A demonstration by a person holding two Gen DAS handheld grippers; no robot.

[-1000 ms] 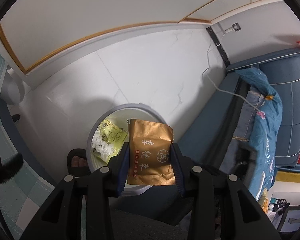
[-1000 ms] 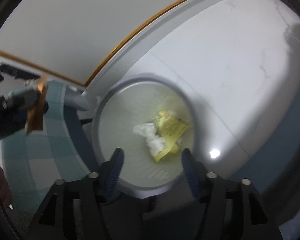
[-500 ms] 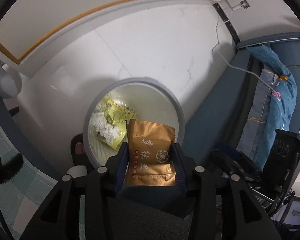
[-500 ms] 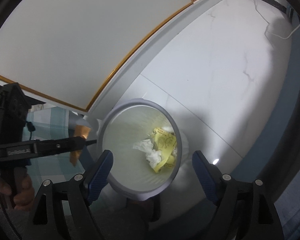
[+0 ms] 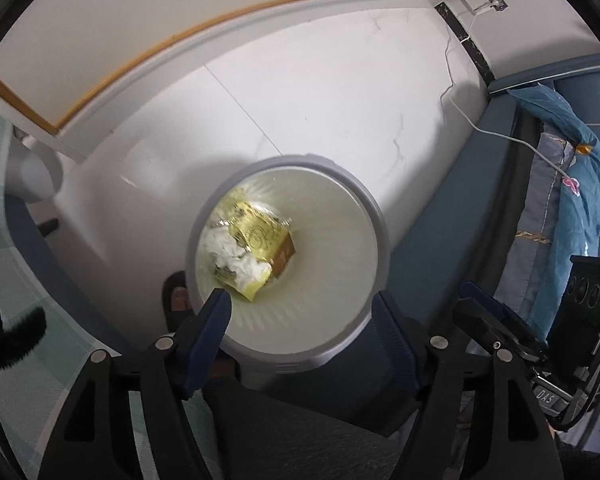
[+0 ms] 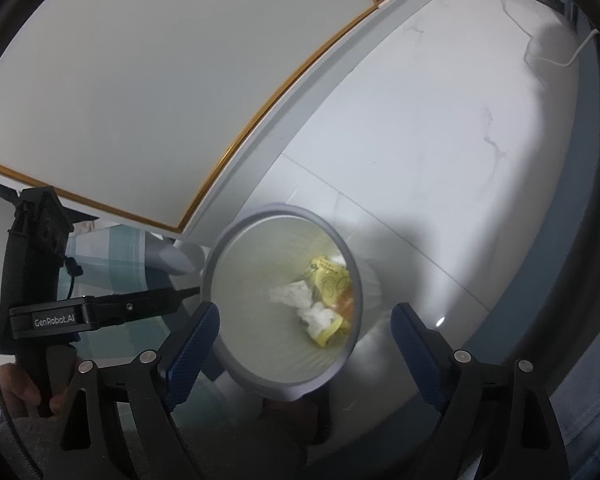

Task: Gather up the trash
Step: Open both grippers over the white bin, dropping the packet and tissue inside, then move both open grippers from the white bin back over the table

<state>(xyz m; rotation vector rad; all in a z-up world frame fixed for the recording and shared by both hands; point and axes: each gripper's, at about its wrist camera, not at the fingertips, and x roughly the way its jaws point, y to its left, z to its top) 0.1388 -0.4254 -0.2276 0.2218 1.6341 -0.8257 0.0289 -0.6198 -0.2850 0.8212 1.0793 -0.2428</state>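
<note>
A round grey-rimmed white bin (image 5: 381, 240) stands on the pale floor right under my left gripper (image 5: 300, 308). Its jaws are opening and nothing is between them. At the bottom of the bin lie a yellow wrapper (image 5: 256, 232), crumpled white tissue (image 5: 232, 256) and the brown snack packet (image 5: 285, 255), tucked partly under the yellow wrapper. My right gripper (image 6: 306, 316) hangs above the same bin (image 6: 220, 264), its jaws opening too and holding nothing. The right wrist view shows the left gripper (image 6: 188, 291) side-on at the bin's left rim.
A foot in a dark sandal (image 5: 176, 300) stands against the bin's left side. A blue sofa with a blue quilt (image 5: 560, 200) and a white cable (image 5: 500, 136) lie to the right. A checked cloth (image 5: 4, 240) is on the left. A hand (image 6: 16, 392) holds the left gripper's handle.
The brown packet has left the left gripper's jaws and now lies in the bin. Both grippers' jaws have spread wider. The right gripper has drawn back from the bin.
</note>
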